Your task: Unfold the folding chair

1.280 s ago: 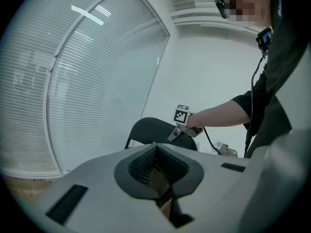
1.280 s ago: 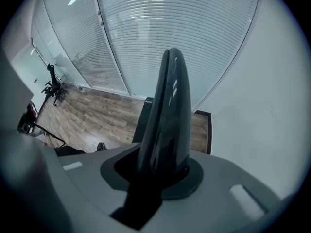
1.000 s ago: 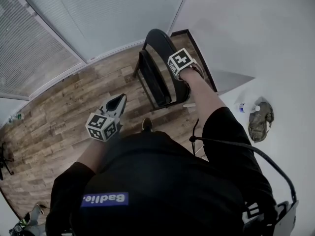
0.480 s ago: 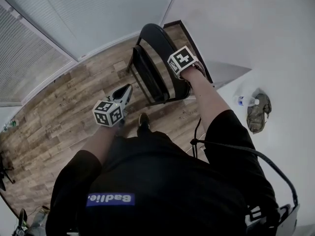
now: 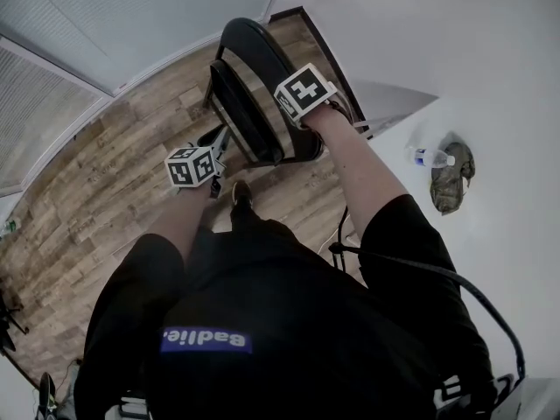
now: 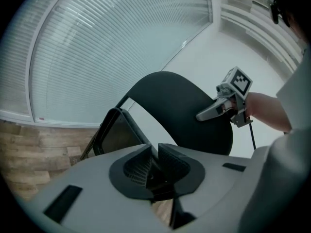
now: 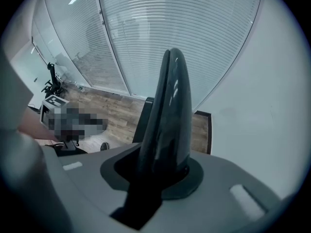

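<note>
**Chair in hand at the top, not yet opened**

From what I can see, the folding chair (image 5: 249,121) is not unfolded yet. It stands upright on the wood floor (image 5: 114,173), close to the floor's far corner where the wall of blinds (image 6: 97,47) meets the plain white wall (image 5: 420,33). In the left claw view its seat (image 6: 116,135) is tipped up steeply against the frame, under the rounded backrest (image 6: 180,110), so I judge the main step is all ahead.

The hold at the top is in place. My right claw (image 6: 206,113) points steeply down and is clenched on the top edge of the backrest, which runs straight up between its jaws in the right claw view. That steadies the chair.

My left claw (image 5: 217,143) is pinched closed with nothing in it; its ribbed pads (image 6: 138,165) nearly meet. The head view puts it low, beside the seat's near edge, but I cannot tell whether it touches the seat.

What is left, as I read it: push or pull the seat down and away from the backrest until the legs spread, then check that the chair stands square on the floor. A small bottle (image 5: 426,157) lies by the right-hand wall, well apart from the chair.
</note>
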A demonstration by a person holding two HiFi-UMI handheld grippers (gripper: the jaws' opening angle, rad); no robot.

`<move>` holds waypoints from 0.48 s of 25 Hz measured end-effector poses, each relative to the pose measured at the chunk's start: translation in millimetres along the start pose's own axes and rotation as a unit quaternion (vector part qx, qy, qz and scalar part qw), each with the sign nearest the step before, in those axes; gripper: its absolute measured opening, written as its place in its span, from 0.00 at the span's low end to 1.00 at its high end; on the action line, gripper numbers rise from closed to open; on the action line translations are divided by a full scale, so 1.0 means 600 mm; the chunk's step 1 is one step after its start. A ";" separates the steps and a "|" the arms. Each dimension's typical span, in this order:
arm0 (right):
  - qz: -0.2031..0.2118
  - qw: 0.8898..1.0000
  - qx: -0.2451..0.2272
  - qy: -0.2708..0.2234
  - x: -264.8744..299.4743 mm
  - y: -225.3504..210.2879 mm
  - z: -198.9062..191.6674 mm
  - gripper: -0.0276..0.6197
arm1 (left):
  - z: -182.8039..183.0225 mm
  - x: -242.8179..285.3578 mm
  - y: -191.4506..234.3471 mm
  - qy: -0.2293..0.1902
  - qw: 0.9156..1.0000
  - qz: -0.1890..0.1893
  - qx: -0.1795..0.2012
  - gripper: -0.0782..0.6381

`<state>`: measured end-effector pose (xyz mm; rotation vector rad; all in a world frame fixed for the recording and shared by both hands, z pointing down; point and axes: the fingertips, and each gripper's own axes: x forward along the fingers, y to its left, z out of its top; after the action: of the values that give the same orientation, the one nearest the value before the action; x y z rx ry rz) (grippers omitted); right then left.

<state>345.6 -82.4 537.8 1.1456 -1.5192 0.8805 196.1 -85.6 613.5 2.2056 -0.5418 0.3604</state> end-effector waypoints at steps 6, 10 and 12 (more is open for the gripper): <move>0.000 1.000 -0.004 0.003 0.001 0.000 -0.004 0.19 | -0.023 0.073 0.029 0.010 0.998 -0.002 -0.065 0.24; 0.001 1.000 -0.004 0.003 0.003 0.001 -0.002 0.19 | -0.038 0.116 0.053 0.024 0.994 0.003 -0.110 0.33; 0.004 1.000 -0.004 0.002 0.004 0.002 -0.002 0.19 | -0.043 0.136 0.054 0.027 0.992 0.000 -0.124 0.36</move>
<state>344.9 -81.5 540.5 1.1316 -1.5230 0.8809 248.7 -105.6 685.6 1.9504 -0.5283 0.3335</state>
